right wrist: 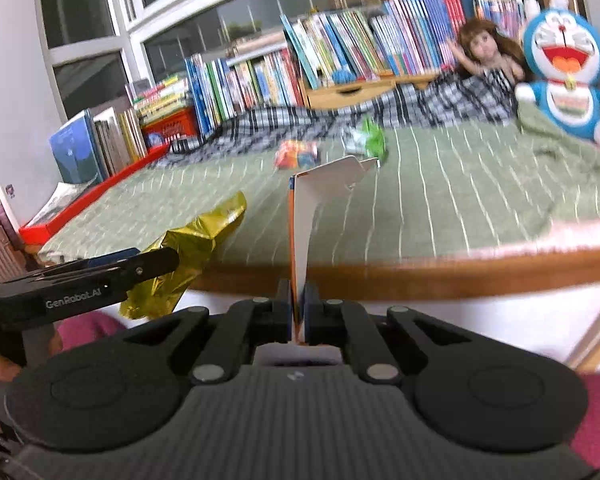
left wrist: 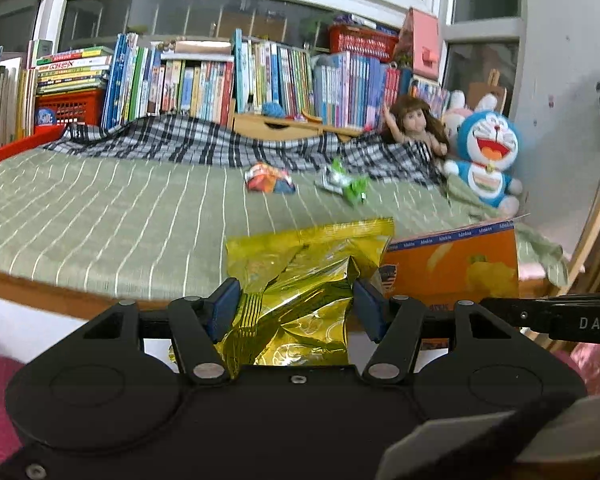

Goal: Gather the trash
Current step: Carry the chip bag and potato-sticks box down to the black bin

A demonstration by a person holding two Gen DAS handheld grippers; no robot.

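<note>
My left gripper is shut on a crumpled gold foil snack bag, its blue pads pressing the bag from both sides. My right gripper is shut on a flattened orange carton, seen edge-on here and broadside as the orange carton in the left wrist view. Both hover just off the bed's near edge. The gold bag and left gripper show at the left of the right wrist view. A red-orange wrapper and a green wrapper lie on the bed.
The bed has a green striped sheet and a wooden front rail. A checked blanket, a doll and a blue plush toy lie at its far side. Rows of books line the window sill.
</note>
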